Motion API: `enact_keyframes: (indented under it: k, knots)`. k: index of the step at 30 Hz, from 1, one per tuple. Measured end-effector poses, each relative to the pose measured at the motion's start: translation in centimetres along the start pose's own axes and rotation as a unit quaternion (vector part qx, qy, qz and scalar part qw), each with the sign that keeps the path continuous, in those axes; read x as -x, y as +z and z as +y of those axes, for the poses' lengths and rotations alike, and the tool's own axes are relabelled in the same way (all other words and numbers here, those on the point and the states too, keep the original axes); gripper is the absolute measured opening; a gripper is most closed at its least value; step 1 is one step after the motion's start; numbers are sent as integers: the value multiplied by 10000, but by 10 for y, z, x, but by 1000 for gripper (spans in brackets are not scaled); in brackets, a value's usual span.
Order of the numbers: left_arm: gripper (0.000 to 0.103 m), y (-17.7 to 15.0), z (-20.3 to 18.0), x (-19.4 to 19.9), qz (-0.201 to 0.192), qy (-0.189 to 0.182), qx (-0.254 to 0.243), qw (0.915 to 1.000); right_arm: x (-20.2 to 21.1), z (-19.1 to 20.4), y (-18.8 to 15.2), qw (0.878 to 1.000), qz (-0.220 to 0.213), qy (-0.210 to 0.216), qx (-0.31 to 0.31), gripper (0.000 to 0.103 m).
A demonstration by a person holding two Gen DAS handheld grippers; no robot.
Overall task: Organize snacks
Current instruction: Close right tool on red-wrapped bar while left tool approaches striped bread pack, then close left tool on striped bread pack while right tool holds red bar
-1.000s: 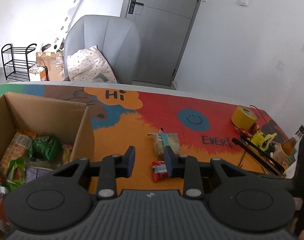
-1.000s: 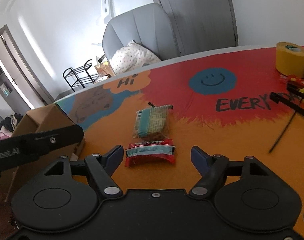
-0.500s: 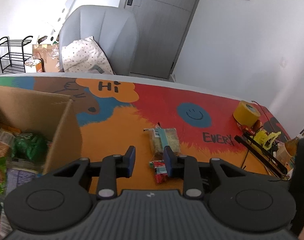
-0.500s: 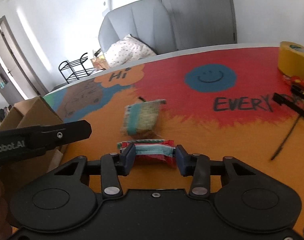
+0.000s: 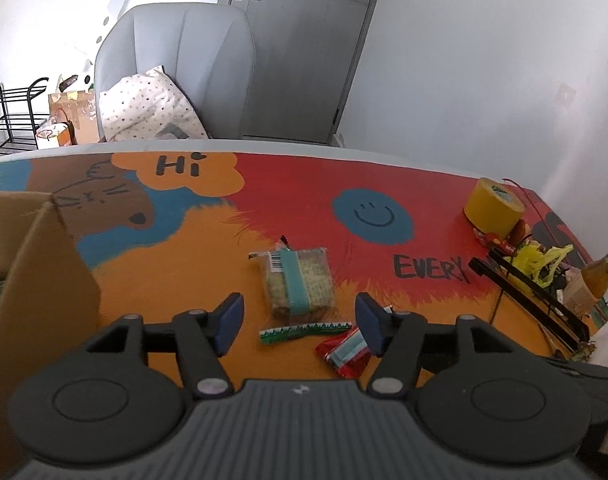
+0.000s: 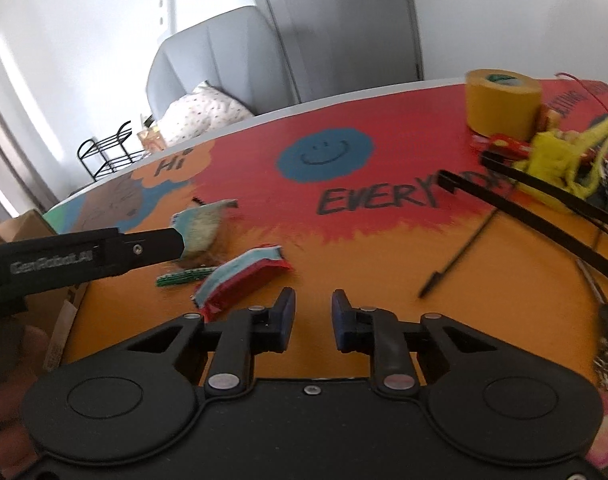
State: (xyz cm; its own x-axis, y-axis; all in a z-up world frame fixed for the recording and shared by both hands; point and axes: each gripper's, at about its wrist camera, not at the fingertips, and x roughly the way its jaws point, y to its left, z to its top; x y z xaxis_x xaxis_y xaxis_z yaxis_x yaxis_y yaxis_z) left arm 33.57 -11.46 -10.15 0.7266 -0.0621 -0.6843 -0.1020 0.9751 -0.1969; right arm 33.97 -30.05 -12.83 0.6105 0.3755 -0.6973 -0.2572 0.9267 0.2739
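A clear snack pack with a teal band (image 5: 297,282) lies on the painted table, just beyond my open, empty left gripper (image 5: 299,322). A thin green strip (image 5: 304,330) lies between its fingertips. A red and blue snack packet (image 5: 344,354) lies by its right finger. In the right wrist view the red packet (image 6: 241,276) lies left of my right gripper (image 6: 312,318), which is nearly shut and holds nothing. The teal pack (image 6: 201,228) sits beyond it, partly hidden by the left gripper's black finger (image 6: 87,258).
A cardboard box (image 5: 35,280) with snacks stands at the left. A yellow tape roll (image 5: 494,208), black cable ties (image 6: 544,192), yellow plastic and a bottle (image 5: 600,272) clutter the table's right side. A grey chair (image 5: 175,72) stands behind the table.
My left gripper opened and moved right, away from the box. My right gripper let the red packet slip out, moved right, and its jaws closed further with nothing between them.
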Motion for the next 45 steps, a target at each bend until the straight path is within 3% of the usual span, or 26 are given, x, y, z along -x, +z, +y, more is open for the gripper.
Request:
enact_keyframes:
  k: [12, 15, 18, 26, 30, 38, 45]
  knots:
    - [60, 1, -4, -43, 138, 191, 132, 9996, -4, -4, 2, 9995, -59, 81, -308, 27]
    - [59, -1, -5, -43, 38, 248, 71, 9997, -4, -2, 2, 9994, -53, 79, -337, 31]
    - [46, -3, -1, -39, 27, 310, 96, 9995, -7, 0, 4, 9992, -64, 109, -388, 34]
    - [45, -7, 13, -26, 114, 287, 275, 9991, -18, 14, 11, 9983, -135, 181, -542, 51]
    - [45, -13, 17, -19, 156, 205, 329, 9991, -26, 18, 14, 9980, -158, 82, -615, 52]
    - [45, -21, 33, -5, 109, 277, 601, 9977, -32, 33, 12, 9999, -90, -56, -94, 57]
    - [45, -29, 31, 3, 130, 199, 508, 9984, -19, 38, 4, 9993, 9, -248, 263, 56]
